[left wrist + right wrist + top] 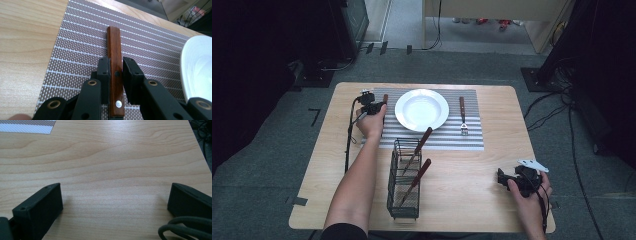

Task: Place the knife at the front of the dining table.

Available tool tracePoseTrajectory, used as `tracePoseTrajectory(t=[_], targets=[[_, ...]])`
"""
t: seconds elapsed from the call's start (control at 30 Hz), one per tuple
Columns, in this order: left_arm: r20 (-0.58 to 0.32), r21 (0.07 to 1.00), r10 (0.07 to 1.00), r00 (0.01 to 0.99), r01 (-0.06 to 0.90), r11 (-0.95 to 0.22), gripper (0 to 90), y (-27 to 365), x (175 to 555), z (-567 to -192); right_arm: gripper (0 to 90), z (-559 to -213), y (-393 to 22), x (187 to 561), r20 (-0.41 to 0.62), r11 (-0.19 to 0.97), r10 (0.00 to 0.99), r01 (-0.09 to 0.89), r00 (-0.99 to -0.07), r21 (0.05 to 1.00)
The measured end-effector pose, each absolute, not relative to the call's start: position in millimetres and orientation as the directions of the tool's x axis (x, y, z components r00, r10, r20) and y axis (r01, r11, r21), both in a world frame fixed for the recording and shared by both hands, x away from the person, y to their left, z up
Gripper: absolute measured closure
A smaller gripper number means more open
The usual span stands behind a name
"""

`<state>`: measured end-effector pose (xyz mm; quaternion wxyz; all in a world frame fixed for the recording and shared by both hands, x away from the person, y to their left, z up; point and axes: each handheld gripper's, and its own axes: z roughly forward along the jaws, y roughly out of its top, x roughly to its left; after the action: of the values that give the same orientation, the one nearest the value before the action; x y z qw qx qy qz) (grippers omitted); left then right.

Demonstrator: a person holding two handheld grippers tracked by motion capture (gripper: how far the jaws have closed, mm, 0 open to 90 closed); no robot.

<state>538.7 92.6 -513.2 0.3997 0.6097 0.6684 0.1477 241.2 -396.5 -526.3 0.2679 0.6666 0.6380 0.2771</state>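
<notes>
The left tongs [116, 68] pinch a wooden-handled utensil [114, 52] flat on the striped placemat [75, 50], left of the white plate [422, 110] (likely laying a place setting). The right tongs [115, 202], spread wide, rest idle on the desk [112, 157].

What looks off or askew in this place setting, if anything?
Nothing spilled or damaged. The fork lies straight on the striped placemat, right of the white plate. The left claw straddles a wooden handle lying straight left of the plate. Two utensils lean in the wire caddy, as expected.
</notes>
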Motion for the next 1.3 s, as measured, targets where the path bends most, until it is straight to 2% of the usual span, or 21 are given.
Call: tracePoseTrajectory(t=[0.23, 0.63, 0.73, 0.83, 0.9, 0.97, 1.07, 1.1, 1.3], targets=[[-0.34, 0.698, 0.937, 0.08, 0.689, 0.194, 75.9, 92, 539, -514, 0.0, -526, -396, 241, 0.028, -0.043, 0.999, 0.702, 0.032, 0.711], [-0.329, 0.745, 0.932, 0.149, 0.647, 0.16, 63.7, 94, 528, -497, 0.0, -526, -396, 241, 0.028, -0.042, 0.999, 0.702, 0.032, 0.711], [-0.376, 0.763, 0.904, 0.204, 0.621, 0.177, 56.6, 97, 524, -492, 0.0, -526, -396, 241, 0.027, -0.042, 0.999, 0.702, 0.033, 0.71], [-0.314, 0.782, 0.924, 0.218, 0.612, 0.121, 45.4, 98, 519, -484, 0.0, -526, -396, 241, 0.027, -0.042, 0.999, 0.702, 0.033, 0.711], [-0.337, 0.771, 0.917, 0.211, 0.621, 0.14, 37.0, 101, 515, -478, 0.0, -526, -396, 241, 0.027, -0.042, 0.999, 0.702, 0.033, 0.711], [-0.361, 0.76, 0.905, 0.225, 0.634, 0.145, 32.6, 103, 510, -472, 0.0, -526, -396, 241, 0.027, -0.042, 0.999, 0.703, 0.033, 0.71], [-0.338, 0.764, 0.902, 0.269, 0.638, 0.095, 22.9, 102, 500, -466, 0.0, -526, -396, 241, 0.027, -0.042, 0.999, 0.702, 0.033, 0.711], [-0.334, 0.767, 0.901, 0.278, 0.635, 0.088, 16.1, 102, 496, -463, 0.0, -526, -396, 241, 0.027, -0.042, 0.999, 0.702, 0.033, 0.711], [-0.334, 0.795, 0.889, 0.313, 0.601, 0.087, 9.8, 110, 475, -448, 0.0, -526, -396, 241, 0.027, -0.042, 0.999, 0.702, 0.033, 0.711]])
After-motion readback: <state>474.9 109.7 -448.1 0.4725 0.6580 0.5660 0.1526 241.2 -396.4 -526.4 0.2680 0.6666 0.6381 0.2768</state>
